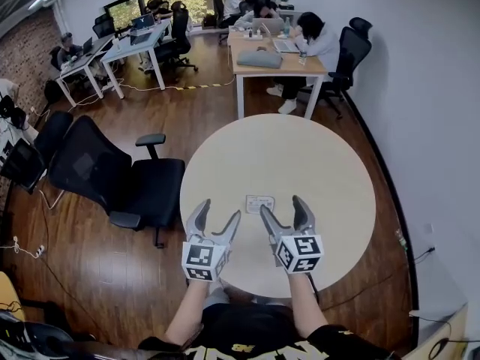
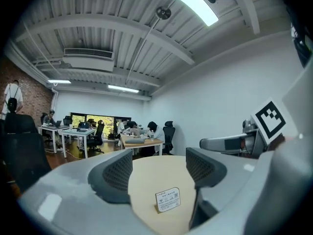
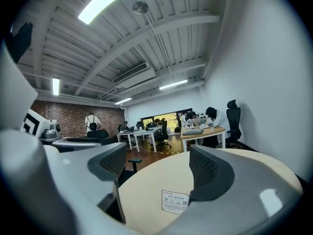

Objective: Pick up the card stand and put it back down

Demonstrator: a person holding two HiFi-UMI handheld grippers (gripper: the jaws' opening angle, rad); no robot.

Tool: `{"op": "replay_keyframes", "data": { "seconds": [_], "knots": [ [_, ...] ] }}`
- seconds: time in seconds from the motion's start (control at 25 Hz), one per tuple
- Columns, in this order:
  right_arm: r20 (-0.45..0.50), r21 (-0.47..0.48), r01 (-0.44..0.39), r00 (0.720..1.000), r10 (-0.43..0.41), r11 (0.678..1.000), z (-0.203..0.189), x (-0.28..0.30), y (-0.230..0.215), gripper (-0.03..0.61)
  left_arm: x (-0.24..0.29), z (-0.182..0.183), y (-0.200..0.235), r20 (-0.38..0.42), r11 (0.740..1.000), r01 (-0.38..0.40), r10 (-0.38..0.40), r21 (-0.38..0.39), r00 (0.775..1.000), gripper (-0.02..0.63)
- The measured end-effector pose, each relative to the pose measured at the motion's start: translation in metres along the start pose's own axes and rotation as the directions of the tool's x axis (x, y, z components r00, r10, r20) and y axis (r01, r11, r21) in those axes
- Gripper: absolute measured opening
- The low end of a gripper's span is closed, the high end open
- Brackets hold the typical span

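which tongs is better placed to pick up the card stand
Probably the right tongs: they sit closest to the card stand, which shows between their open jaws; the left tongs are farther off.

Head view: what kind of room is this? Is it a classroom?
It looks like a shared office, not a classroom. You can see long desks with laptops on them, people sitting at work, and black swivel chairs beside a round table.
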State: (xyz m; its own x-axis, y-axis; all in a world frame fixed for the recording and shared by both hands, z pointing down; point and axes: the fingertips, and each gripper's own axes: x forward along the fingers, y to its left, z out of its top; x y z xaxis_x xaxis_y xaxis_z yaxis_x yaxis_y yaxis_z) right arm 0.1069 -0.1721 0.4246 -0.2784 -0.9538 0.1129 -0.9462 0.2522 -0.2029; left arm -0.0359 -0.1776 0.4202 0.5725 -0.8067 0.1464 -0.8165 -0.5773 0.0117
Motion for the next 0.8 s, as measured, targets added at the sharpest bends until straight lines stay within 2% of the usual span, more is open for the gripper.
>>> {"op": "replay_keyframes", "data": {
  "seconds": [0.36, 0.64, 0.8],
  "knots": [
    [-0.082, -0.016, 0.072, 0.994, -0.073, 0.997, -0.027, 0.009, 0.005, 0.390, 0.021, -0.019, 0.022, -0.064, 0.993, 0.118, -0.118, -0.008, 0.991, 0.342],
    [-0.132, -0.029, 0.082, 0.988, -0.085, 0.996, -0.043, 0.006, 0.003, 0.383, 0.026, -0.038, 0.023, -0.103, 0.986, 0.166, -0.168, -0.025, 0.980, 0.342],
    [-0.134, 0.008, 0.084, 0.988, -0.082, 0.996, -0.050, 0.009, 0.007, 0.381, 0.029, -0.037, 0.022, -0.103, 0.980, 0.198, -0.198, -0.012, 0.975, 0.342]
  ]
}}
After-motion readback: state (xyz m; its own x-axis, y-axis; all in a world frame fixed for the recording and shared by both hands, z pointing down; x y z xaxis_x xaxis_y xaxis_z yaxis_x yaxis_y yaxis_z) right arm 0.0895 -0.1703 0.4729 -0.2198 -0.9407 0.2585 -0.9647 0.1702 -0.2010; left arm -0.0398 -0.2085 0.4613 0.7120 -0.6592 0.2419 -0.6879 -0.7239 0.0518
